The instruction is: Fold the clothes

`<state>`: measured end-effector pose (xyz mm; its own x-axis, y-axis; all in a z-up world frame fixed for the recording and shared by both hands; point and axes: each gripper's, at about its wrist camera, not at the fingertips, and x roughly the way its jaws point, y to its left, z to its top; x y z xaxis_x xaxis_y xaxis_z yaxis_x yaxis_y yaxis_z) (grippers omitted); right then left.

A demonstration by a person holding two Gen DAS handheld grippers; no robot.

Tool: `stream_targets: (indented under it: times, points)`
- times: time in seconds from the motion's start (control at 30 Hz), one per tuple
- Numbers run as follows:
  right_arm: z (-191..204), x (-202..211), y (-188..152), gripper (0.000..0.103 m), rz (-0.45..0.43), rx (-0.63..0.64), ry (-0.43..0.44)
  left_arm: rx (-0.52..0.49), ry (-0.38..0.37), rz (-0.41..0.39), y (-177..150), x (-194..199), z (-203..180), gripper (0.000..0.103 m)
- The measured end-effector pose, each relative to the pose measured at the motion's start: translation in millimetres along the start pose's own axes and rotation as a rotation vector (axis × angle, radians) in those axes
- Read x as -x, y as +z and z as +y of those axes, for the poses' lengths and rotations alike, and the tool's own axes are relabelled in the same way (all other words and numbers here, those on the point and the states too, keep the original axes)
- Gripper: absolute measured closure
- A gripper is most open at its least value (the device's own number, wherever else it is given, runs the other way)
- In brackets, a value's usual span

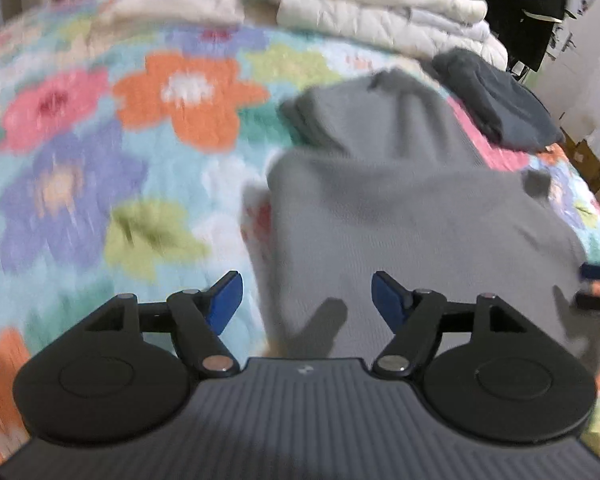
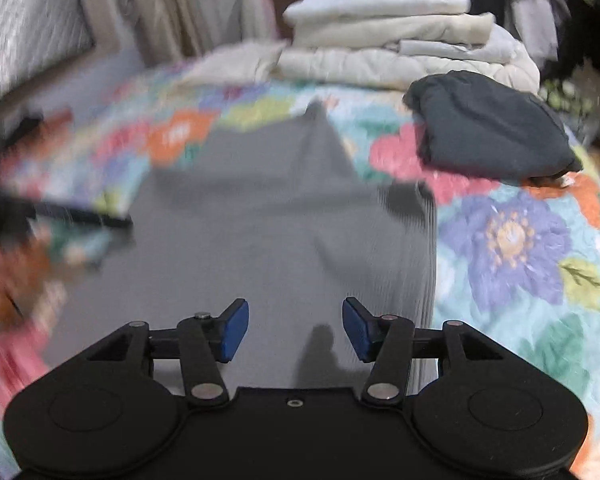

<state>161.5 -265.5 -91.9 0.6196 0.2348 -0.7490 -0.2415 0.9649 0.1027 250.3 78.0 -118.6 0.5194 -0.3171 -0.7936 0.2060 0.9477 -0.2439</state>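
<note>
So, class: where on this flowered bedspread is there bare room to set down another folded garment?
Free: the bedspread left of the light grey garment. Crowded: the far edge, with the white quilt stack and the dark folded garment.

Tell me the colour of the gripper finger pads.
Blue pads, clearest in the right wrist view.

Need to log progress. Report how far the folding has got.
Done: a dark garment lies folded beside the white stack. In hand: nothing; left gripper and right gripper are open above the grey garment, which looks partly folded. Left: finishing the grey one.
</note>
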Motion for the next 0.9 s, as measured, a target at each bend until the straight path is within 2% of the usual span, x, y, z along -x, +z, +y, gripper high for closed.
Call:
stream_targets:
  times: [0.07, 0.13, 0.23, 0.37, 0.43, 0.47, 0.53, 0.57, 0.6, 0.7, 0.77, 0.8, 0.83, 0.87, 0.9]
  points:
    - [7.4, -3.3, -15.7, 0.045, 0.050, 0.035, -0.060, 0.027, 0.009, 0.068, -13.8, -0.3, 0.1, 0.031]
    - [11.0, -3.8, -39.7, 0.044, 0.047, 0.051, -0.109, 0.013, 0.037, 0.115, -27.9, -2.9, -4.6, 0.027]
    - [18.3, 2.7, -62.0, 0.043, -0.014, 0.052, -0.163, -0.070, 0.081, 0.093, -40.2, 3.1, -18.6, 0.026]
    - [24.7, 19.4, -60.2, 0.043, -0.035, 0.016, -0.215, 0.008, 0.048, 0.122, -49.8, 19.4, -12.7, 0.025]
    - [29.3, 29.5, -63.8, 0.039, -0.027, 0.017, -0.231, 0.060, 0.013, 0.124, -59.1, 28.5, -7.3, 0.025]
    - [28.3, 30.2, -71.0, 0.033, 0.000, -0.004, -0.225, 0.070, 0.002, 0.131, -64.3, 31.4, -6.7, 0.025]
    - [26.3, 31.4, -84.9, 0.031, 0.052, -0.045, -0.213, 0.071, -0.011, 0.150, -75.0, 35.6, -8.4, 0.024]
    - [27.3, 31.0, -89.4, 0.022, 0.058, -0.053, -0.224, 0.061, -0.012, 0.157, -80.1, 36.9, -11.1, 0.023]
    - [28.4, 30.6, -93.9, 0.019, 0.063, -0.060, -0.235, 0.045, -0.009, 0.159, -83.8, 37.0, -15.0, 0.022]
    - [31.3, 29.5, -106.9, 0.019, 0.079, -0.084, -0.265, 0.000, 0.005, 0.143, -93.6, 37.6, -27.2, 0.018]
    - [29.4, 33.9, -106.1, 0.019, 0.071, -0.127, -0.212, 0.001, -0.009, 0.124, -99.6, 40.8, -32.1, 0.018]
    - [27.2, 37.0, -106.3, 0.019, 0.061, -0.160, -0.175, 0.021, -0.035, 0.121, -101.1, 42.9, -31.0, 0.021]
    - [24.9, 40.2, -106.5, 0.019, 0.052, -0.193, -0.137, 0.049, -0.069, 0.120, -102.0, 45.3, -28.7, 0.038]
    - [22.7, 43.3, -106.7, 0.019, 0.042, -0.226, -0.100, 0.071, -0.096, 0.120, -103.0, 47.3, -26.5, 0.051]
    - [20.3, 46.3, -107.0, 0.019, 0.032, -0.260, -0.061, 0.091, -0.119, 0.120, -103.9, 49.2, -24.4, 0.058]
